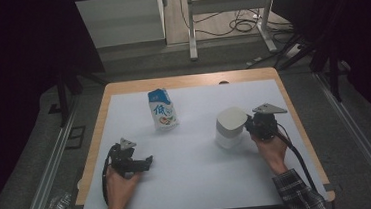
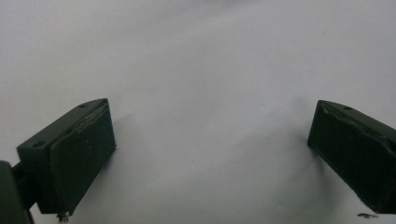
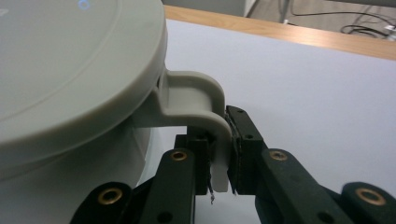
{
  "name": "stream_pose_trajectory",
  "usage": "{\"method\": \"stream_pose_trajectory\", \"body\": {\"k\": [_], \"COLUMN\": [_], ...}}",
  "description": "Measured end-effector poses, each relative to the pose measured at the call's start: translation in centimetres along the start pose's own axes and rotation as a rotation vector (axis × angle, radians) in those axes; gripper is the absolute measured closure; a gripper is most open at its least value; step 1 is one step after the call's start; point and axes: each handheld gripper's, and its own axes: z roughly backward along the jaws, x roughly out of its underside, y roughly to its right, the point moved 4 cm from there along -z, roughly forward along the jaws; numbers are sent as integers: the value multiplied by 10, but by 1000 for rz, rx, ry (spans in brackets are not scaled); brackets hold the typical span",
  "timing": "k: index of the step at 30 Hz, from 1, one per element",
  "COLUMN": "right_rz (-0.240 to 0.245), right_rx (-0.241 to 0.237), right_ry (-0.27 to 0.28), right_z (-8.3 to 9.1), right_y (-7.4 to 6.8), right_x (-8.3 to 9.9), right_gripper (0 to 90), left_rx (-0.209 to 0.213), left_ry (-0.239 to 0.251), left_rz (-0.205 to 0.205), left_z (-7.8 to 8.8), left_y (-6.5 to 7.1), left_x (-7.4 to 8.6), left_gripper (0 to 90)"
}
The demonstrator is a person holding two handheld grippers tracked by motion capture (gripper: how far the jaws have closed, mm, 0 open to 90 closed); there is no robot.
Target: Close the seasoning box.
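Pinching the handle (image 3: 219, 140) of a grey lidded jug (image 1: 230, 127), the right gripper (image 1: 253, 127) grips where the jug is easiest to carry; right of the carton (image 1: 163, 109), the jug stands. The left gripper (image 1: 148, 161) rests spread, empty, nearer the person.

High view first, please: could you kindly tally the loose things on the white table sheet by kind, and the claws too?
Blue-and-white milk carton, upright: 1
Pale grey lidded plastic container with a side handle: 1
Black two-jaw claws: 2, the left claw open over bare sheet, the right claw shut on the container's handle
Total: 4
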Motion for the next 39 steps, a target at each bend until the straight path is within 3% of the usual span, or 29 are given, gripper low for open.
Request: {"method": "stream_pose_trajectory", "body": {"k": [5, 16, 24, 28, 32, 35, 39], "right_rz": [12, 42, 28, 22, 53, 61, 80], "right_rx": [-47, -30, -50, -75, -79, -122, -119], "right_ry": [1, 3, 24, 30, 19, -15, -23], "right_z": [8, 1, 1, 4, 9, 12, 14], "right_y": [-20, -40, -39, -37, -34, -31, -30], "right_x": [9, 27, 30, 28, 26, 28, 30], "right_gripper": [800, 798, 773, 686, 627, 560, 538], "left_rx": [1, 1, 1, 0, 0, 0, 0], "left_ry": [4, 3, 3, -1, 1, 0, 0], "left_rz": [4, 4, 4, -1, 1, 0, 0], "left_z": [0, 0, 0, 0, 0, 0, 0], "left_y": [0, 0, 0, 0, 0, 0, 0], "left_x": [0, 0, 0, 0, 0, 0, 0], "left_gripper": [9, 8, 8, 8, 8, 8, 8]}}
